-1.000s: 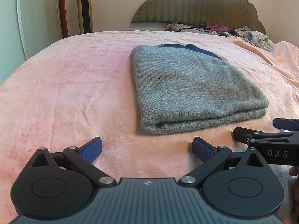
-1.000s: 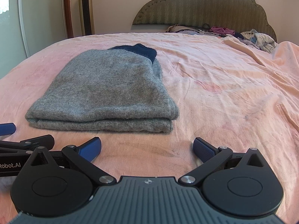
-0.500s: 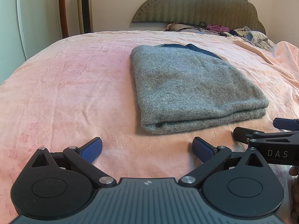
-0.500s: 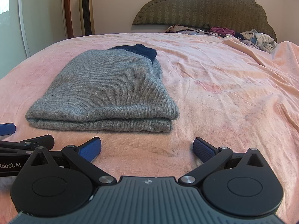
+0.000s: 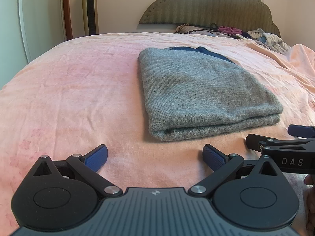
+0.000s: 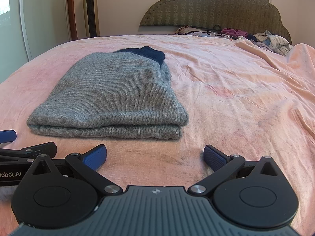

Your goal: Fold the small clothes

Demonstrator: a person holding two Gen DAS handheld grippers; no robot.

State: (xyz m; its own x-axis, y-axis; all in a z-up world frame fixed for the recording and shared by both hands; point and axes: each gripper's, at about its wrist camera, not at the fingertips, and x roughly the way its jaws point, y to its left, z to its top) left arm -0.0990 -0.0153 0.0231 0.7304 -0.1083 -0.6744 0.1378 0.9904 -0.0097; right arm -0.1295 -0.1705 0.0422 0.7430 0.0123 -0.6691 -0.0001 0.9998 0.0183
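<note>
Item: grey sweater, knit, folded into a stacked rectangle with a dark blue part showing at its far end, laid on the pink sheet just ahead of both tools. Left gripper: jaws spread wide, nothing held, set short of the near folded edge. Right gripper: jaws likewise wide and empty, beside the left one. Step judged: fold apparently finished, garment released; remaining work, if any, is judged to be squaring the edges or taking another piece from the clothes pile by the headboard. Markings: "DAS" is read on the right tool, "Robot.AI" on the left tool.
</note>
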